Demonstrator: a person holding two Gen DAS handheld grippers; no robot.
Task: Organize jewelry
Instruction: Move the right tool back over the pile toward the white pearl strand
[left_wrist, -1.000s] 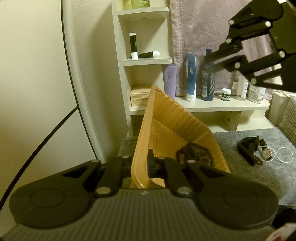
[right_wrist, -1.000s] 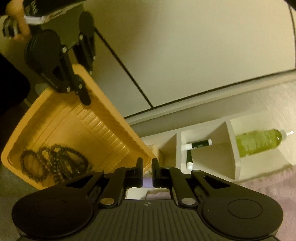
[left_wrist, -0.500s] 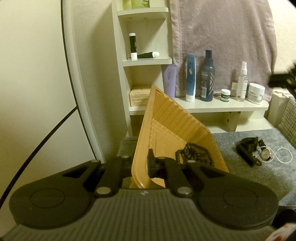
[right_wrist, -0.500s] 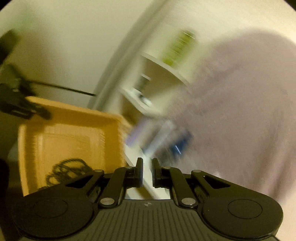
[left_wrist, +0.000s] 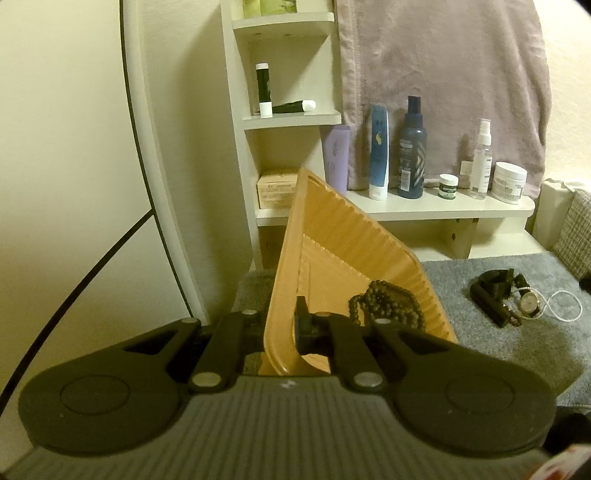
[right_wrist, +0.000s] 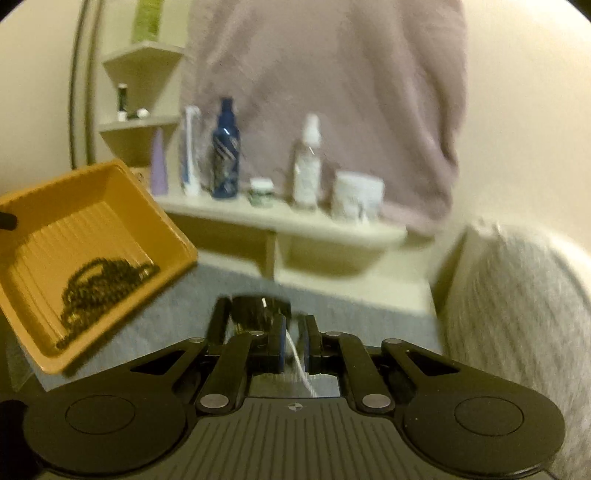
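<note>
left gripper (left_wrist: 281, 325): we see its black jaws clamped on the near rim of the ribbed orange plastic tray (left_wrist: 343, 254), one finger inside the rim, one outside.
tray pose: tilted steeply, lifted at our end; long axis runs away from the left camera toward the shelving; in the right wrist view the tray (right_wrist: 88, 206) sits at left, open side facing that camera.
tray contents: dark brown beaded bracelets (left_wrist: 386, 306) piled in the low right corner; strands overlap, so we cannot count them; same pile (right_wrist: 103, 284) seen from the right.
right gripper (right_wrist: 293, 339): narrow gap between the jaws, nearly closed; a thin white pearl strand (right_wrist: 295, 354) runs through the gap, long axis toward the camera; view is blurred, so we cannot tell whether the pads touch it.
loose jewelry: one heap on the grey carpeted surface (left_wrist: 480, 350), well right of the tray; one black folded strap piece (left_wrist: 491, 295), one round gold-rimmed watch (left_wrist: 529, 303), one white looped strand (left_wrist: 565, 306).
far shelf: long cream wooden shelf (left_wrist: 443, 206) carrying seven containers, including one dark blue spray bottle (left_wrist: 412, 147) and one white jar (left_wrist: 510, 181).
backdrop: one mauve hanging towel (left_wrist: 443, 74) behind the containers.
</note>
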